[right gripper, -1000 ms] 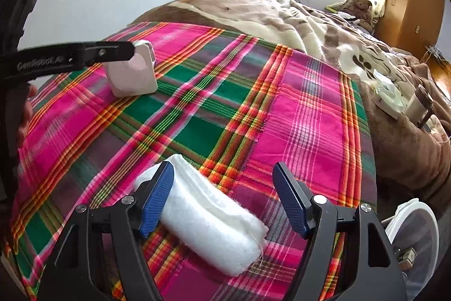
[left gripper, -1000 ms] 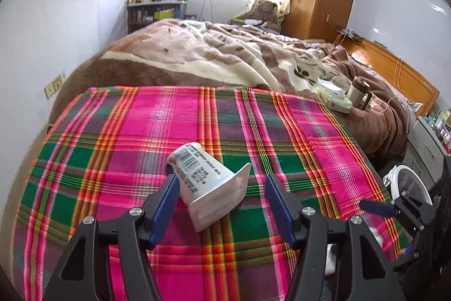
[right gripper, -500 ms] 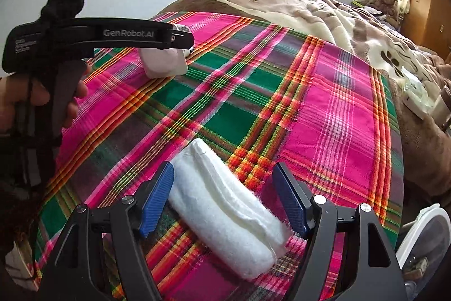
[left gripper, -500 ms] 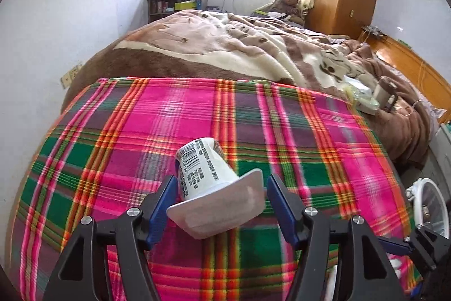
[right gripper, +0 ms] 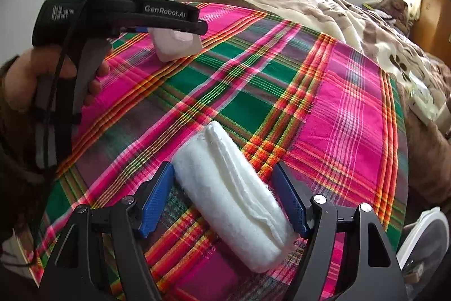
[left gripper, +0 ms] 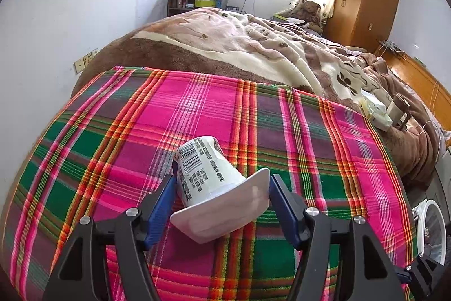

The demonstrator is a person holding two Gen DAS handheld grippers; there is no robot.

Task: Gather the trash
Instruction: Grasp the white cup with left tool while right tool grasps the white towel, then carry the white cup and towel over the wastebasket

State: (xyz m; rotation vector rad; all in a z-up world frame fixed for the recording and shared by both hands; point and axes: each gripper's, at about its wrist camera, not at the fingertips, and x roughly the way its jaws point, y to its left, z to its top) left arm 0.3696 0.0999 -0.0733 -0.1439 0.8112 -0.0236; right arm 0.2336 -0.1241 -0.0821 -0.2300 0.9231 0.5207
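A white yoghurt cup (left gripper: 208,174) with a barcode lies on its side on the pink and green plaid cloth (left gripper: 197,103). My left gripper (left gripper: 222,179) stands open around it; the cup's wide rim reaches almost from one blue pad to the other. In the right wrist view that left gripper (right gripper: 194,27) hangs over the same cup (right gripper: 174,50), with a person's hand (right gripper: 22,81) on its handle. My right gripper (right gripper: 222,169) is open over a white fluffy roll (right gripper: 234,199), which lies slantwise between its fingers on the cloth.
A brown and cream blanket (left gripper: 239,47) covers the bed beyond the cloth. A pale packet (left gripper: 377,112) and a mug (left gripper: 397,109) rest on it at the right. A white-rimmed bin (right gripper: 422,239) stands below the cloth's right edge.
My left gripper has moved forward and down onto the cup, which now fills the gap between its fingers. In the right wrist view it has swung in over the cup. The right gripper stays put.
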